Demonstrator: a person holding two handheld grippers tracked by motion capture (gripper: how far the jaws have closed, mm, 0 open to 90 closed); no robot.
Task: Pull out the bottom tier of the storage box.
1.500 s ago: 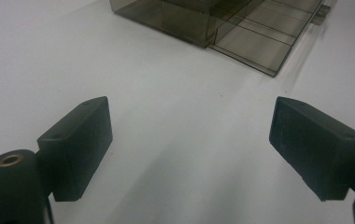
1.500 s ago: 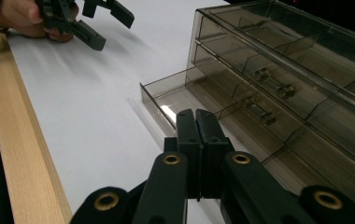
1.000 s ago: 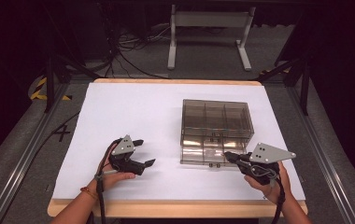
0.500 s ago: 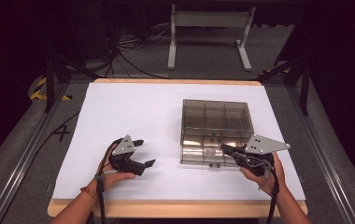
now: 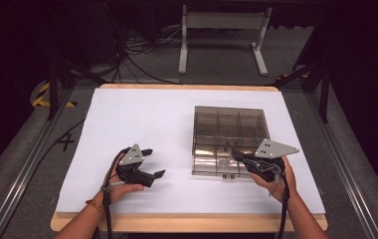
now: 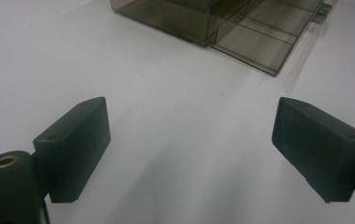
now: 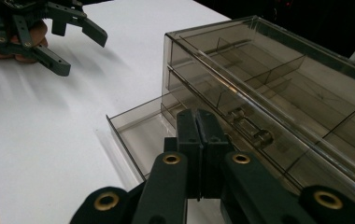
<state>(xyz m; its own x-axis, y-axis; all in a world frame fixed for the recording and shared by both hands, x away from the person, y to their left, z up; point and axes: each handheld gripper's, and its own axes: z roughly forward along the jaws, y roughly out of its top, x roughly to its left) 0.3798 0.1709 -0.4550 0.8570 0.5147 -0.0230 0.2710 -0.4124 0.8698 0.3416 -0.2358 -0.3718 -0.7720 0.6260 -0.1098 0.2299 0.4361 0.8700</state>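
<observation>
Your table in a dark room, under light from above

You work at a wooden table (image 5: 187,222) covered by a white sheet (image 5: 147,119) that is brightly lit, while the room around you stays almost black. The floor (image 5: 23,164) is grey carpet, with metal rails (image 5: 348,169) along both sides of the table. Behind the table you see a grey metal stand (image 5: 223,22), a bundle of black cables (image 5: 137,52) on the floor, and yellow-black tape (image 5: 45,94) at the left.

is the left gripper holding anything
No, the left gripper has its jaws wide apart in its own view, with bare white table between them.
</observation>
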